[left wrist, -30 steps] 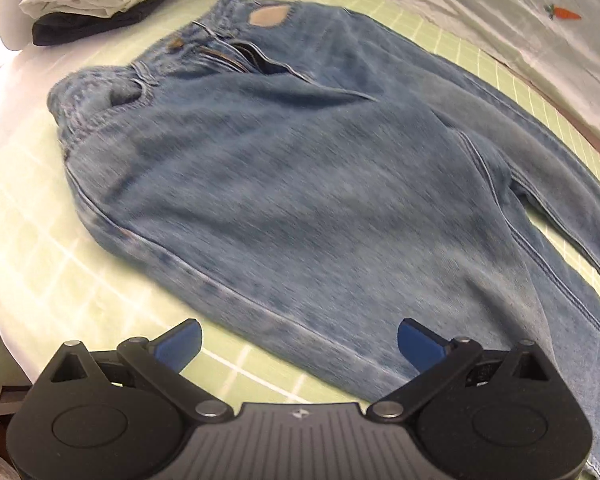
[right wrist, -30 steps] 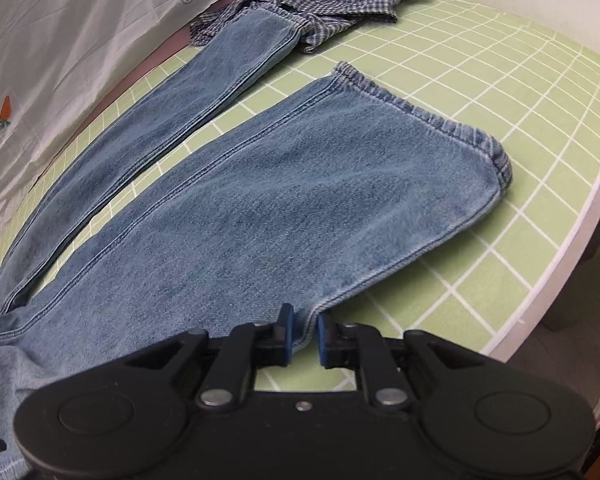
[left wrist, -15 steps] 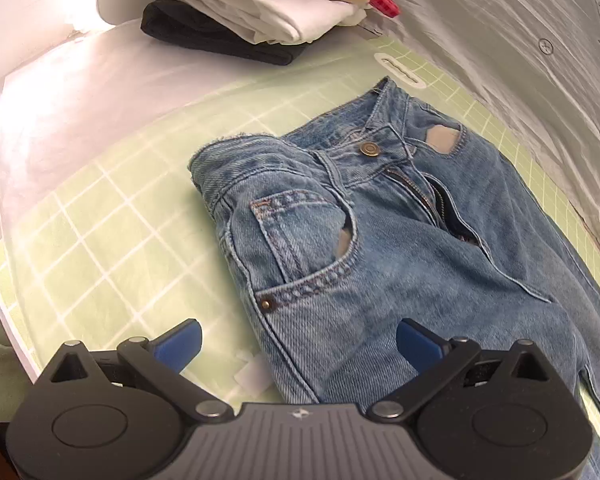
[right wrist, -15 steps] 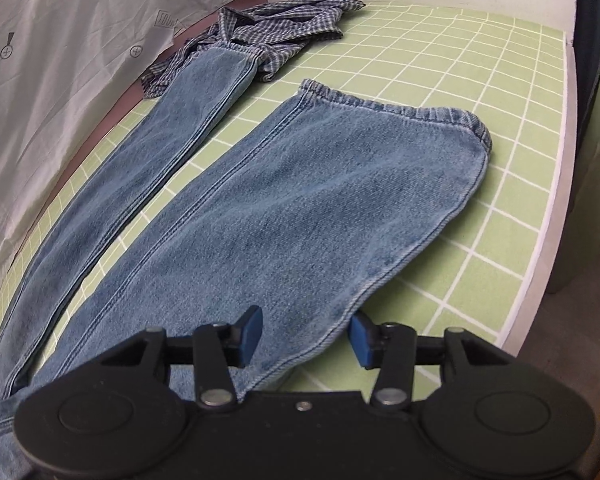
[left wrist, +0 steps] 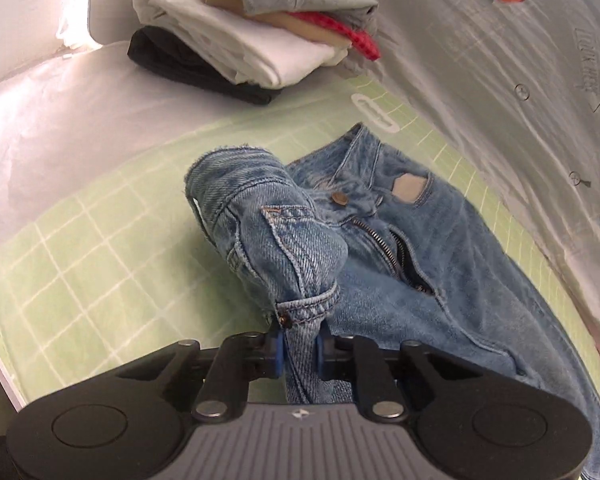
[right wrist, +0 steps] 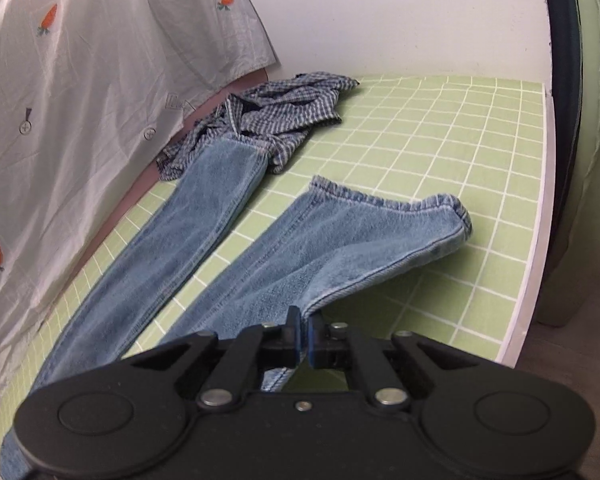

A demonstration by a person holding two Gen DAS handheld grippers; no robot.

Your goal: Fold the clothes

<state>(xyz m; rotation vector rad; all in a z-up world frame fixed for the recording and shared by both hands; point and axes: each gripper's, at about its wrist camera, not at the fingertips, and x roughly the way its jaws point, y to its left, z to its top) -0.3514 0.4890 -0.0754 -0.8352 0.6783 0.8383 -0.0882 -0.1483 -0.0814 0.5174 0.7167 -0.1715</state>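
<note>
Where denim hides the pads: both hand-held grippers point(left wrist: 299, 350) point(right wrist: 303, 334) clamped on jeans point(left wrist: 440, 280).

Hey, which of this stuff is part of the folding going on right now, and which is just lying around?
In the job:
- jeans, near side lifted
- left tongs, just closed on the waist by the pocket
- right tongs, just closed on the near leg's edge

Lying about:
- folded pile
- checked shirt, under the far leg's hem
- carrot-print sheet
- green grid mat
</note>
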